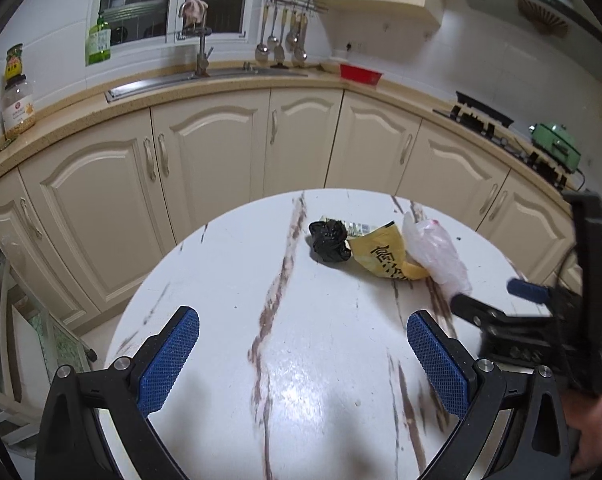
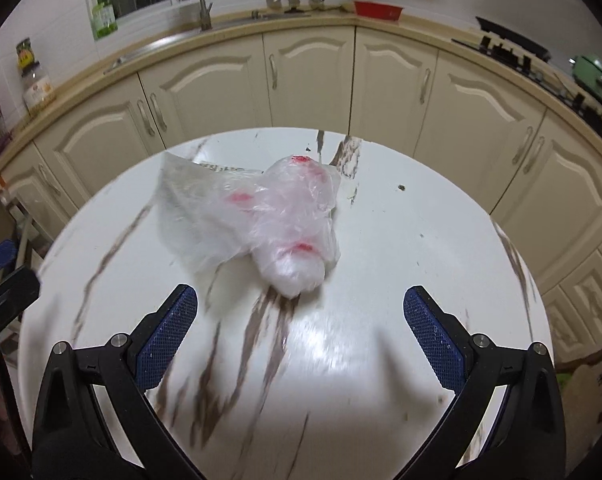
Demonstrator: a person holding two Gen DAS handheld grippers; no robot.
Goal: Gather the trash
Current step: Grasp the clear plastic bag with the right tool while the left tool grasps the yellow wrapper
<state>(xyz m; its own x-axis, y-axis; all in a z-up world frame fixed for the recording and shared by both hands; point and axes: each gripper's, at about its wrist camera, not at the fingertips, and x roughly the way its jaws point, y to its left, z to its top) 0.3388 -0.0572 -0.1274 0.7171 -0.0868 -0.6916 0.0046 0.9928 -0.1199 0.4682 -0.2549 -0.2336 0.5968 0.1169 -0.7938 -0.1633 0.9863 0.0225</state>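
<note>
On a round white marble table (image 1: 229,280) lie three pieces of trash side by side: a crumpled black bag (image 1: 329,240), a yellow wrapper (image 1: 387,254) with black characters, and a clear plastic bag (image 1: 437,254) with pink marks. My left gripper (image 1: 303,328) hovers open over the table, short of the trash, nothing between its fingers. In the right wrist view the clear plastic bag (image 2: 269,220) lies just ahead of my open right gripper (image 2: 301,308), and it hides the other trash. The right gripper (image 1: 497,300) also shows at the right of the left wrist view, close to the plastic bag.
Cream kitchen cabinets (image 1: 205,152) curve behind the table, with a sink and tap (image 1: 201,60), hanging ladles (image 1: 285,36), a red tub (image 1: 360,73) and a gas hob (image 1: 485,118) on the counter. Small dark crumbs (image 2: 401,188) dot the table. A folding step (image 1: 29,320) stands at left.
</note>
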